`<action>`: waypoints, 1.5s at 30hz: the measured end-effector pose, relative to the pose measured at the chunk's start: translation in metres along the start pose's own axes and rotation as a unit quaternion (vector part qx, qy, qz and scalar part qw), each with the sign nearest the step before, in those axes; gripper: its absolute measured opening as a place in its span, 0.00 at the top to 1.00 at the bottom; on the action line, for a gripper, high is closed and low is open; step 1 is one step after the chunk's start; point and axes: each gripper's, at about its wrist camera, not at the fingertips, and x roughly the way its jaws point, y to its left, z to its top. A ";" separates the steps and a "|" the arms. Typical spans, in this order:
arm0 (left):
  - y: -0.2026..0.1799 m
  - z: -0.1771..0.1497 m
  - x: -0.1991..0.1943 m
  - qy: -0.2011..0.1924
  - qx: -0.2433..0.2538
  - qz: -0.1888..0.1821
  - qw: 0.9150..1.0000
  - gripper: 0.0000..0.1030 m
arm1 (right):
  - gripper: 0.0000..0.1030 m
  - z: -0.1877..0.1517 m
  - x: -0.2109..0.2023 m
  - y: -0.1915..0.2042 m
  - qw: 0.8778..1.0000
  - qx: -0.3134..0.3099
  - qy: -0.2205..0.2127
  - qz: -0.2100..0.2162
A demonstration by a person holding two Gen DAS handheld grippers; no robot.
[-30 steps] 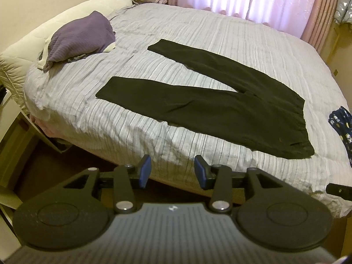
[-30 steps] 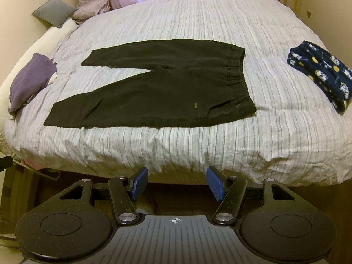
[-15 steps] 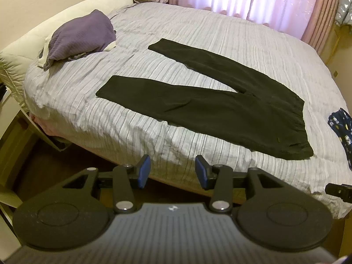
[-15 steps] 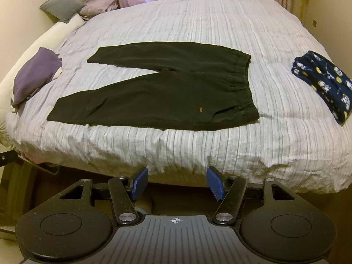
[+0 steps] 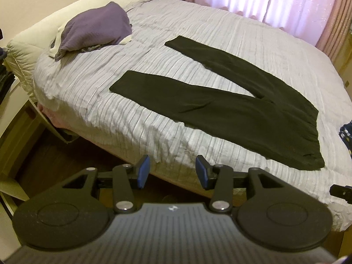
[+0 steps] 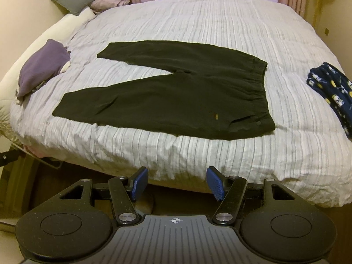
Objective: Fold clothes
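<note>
Fingers, left: the left gripper [image 5: 172,171] has its blue fingers [image 5: 144,169] apart and holds nothing; it hangs at the lower centre of its frame, before the bed edge.
Fingers, right: the right gripper [image 6: 175,183] is also spread wide and empty, low in its frame.
Trousers: the black trousers [image 6: 176,92] lie flat on the bed [image 6: 198,22], in the middle of the frame, legs splayed to the left, waistband to the right.
Other clothes: a folded patterned navy garment [image 6: 332,92] rests at the right edge; a purple garment [image 5: 94,28] lies bundled at the upper left.
Progress: the trousers are unfolded, so they remain to do; the navy piece looks finished, the purple one does not.
Change: compared with one second ago, both cameras are slightly nearer to the bed; the clothes lie the same.
</note>
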 end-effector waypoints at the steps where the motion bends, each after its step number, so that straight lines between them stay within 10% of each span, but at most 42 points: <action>1: 0.001 0.005 0.004 0.000 0.001 -0.001 1.000 0.60 | 0.39 0.003 0.002 0.001 1.000 0.002 0.000 -0.002; 14: 0.013 0.116 0.090 -0.003 0.045 -0.051 0.998 0.60 | 0.39 0.074 0.062 0.001 0.995 0.086 0.005 -0.052; 25: 0.006 0.208 0.157 0.010 0.128 -0.113 0.985 0.60 | 0.39 0.094 0.079 -0.032 0.957 0.243 0.002 -0.157; 33: -0.019 0.208 0.210 0.071 0.175 -0.148 0.971 0.60 | 0.39 0.074 0.096 -0.030 0.939 0.287 0.040 -0.186; 45: -0.076 0.226 0.253 0.095 0.185 -0.150 0.967 0.60 | 0.39 0.109 0.151 -0.070 0.946 0.265 0.067 -0.175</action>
